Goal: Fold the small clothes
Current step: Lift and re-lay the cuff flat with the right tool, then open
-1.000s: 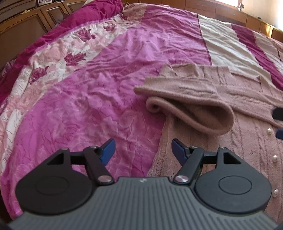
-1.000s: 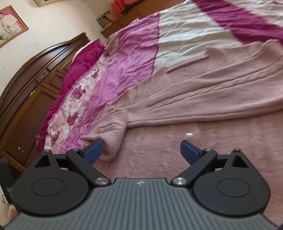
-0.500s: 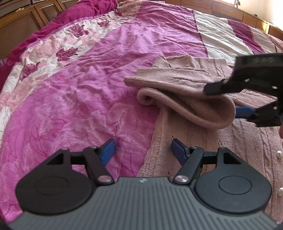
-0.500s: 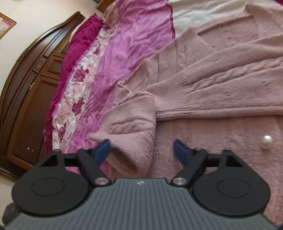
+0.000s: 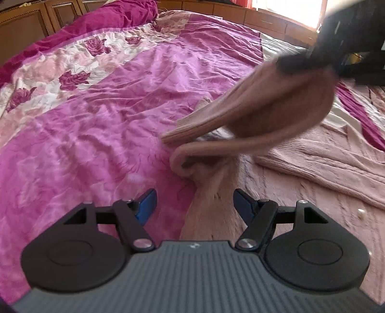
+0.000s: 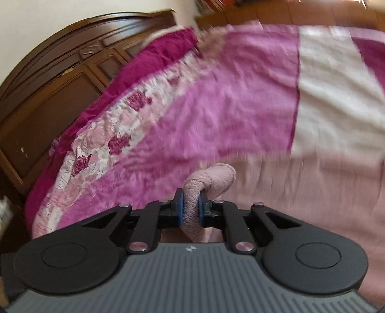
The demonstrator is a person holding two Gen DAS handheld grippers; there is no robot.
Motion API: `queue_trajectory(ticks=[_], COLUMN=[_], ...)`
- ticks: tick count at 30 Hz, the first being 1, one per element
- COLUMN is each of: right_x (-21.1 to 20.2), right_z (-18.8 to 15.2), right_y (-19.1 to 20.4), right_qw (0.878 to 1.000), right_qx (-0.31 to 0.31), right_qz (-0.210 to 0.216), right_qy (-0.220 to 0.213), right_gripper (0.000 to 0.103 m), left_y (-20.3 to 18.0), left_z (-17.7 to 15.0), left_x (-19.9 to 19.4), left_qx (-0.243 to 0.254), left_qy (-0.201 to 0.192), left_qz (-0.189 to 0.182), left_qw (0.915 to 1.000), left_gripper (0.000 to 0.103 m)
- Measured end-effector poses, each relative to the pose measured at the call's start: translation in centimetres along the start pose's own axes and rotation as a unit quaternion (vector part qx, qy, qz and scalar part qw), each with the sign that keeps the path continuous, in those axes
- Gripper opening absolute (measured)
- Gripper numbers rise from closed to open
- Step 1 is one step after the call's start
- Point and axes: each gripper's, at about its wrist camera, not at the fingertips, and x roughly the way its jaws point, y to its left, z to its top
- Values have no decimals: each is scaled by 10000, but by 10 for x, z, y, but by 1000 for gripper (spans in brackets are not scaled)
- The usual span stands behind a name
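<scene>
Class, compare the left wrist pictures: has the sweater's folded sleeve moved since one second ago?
Yes. The sleeve has risen off the sweater body, pinched in the right claw, and now hangs above the bedspread.

A: What does the room hold?

B: A bed, spread with a crumpled magenta bedspread [image 5: 101,134]. A white rose-printed band [image 5: 72,69] runs toward ten o'clock, and a cream stripe [image 6: 336,96] lies at two o'clock in the right wrist view.

A: And the furniture around it?

B: A dark carved wooden headboard [image 6: 60,79] curves along nine to eleven o'clock. Paneled wooden cabinets [image 5: 264,16] line the far side at twelve to one o'clock.

A: The light?

B: Bright daylight enters through a window [image 5: 288,9] at one o'clock. An off-white wall [image 6: 60,21] stands above the headboard.
</scene>
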Motion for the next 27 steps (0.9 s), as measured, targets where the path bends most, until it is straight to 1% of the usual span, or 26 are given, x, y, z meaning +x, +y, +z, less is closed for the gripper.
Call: queue_trajectory(ticks=[2, 4, 6, 9, 12, 15, 20, 24, 26, 27], right_x=[-10, -23, -35, -48, -52, -50, -43, -30, -28, -29], right_z=[13, 19, 18, 3, -21, -48, -84, -112, -118, -119], right_y=[8, 12, 10, -5, -33, -62, -100, -117, -120, -119], right_qw=[9986, 9944, 9903, 9853, 9851, 9837, 9838, 9808, 9806, 9803], right_qx=[-428, -837, -1040, -1127, -848, -609, 111, 437, 523, 560], right_qz=[-187, -389, -582, -933, -1232, -1546, -1751, -1899, -1886, -1895], right_qy=[-242, -517, -715, -885, -849, -684, -374, -73, -61, -81], right_gripper=[13, 13, 12, 12, 13, 13, 13, 14, 18, 27], left_y=[-2, -4, -4, -6, -8, -10, -11, -13, -12, -12], left_z=[0, -1, -2, -5, -8, -9, -10, -11, -12, -12], left_x=[9, 16, 17, 17, 16, 16, 16, 17, 17, 17], left_qx=[46, 117, 176, 302, 409, 445, 507, 591, 590, 583], left_qy=[-70, -94, -137, -179, -205, -201, -202, -213, -215, -215], left_qz=[116, 212, 241, 276, 306, 327, 345, 388, 381, 376], left_qw=[9999, 9997, 9995, 9990, 9985, 9983, 9979, 9973, 9973, 9974], left_gripper=[71, 71, 71, 71, 71, 71, 72, 73, 73, 73])
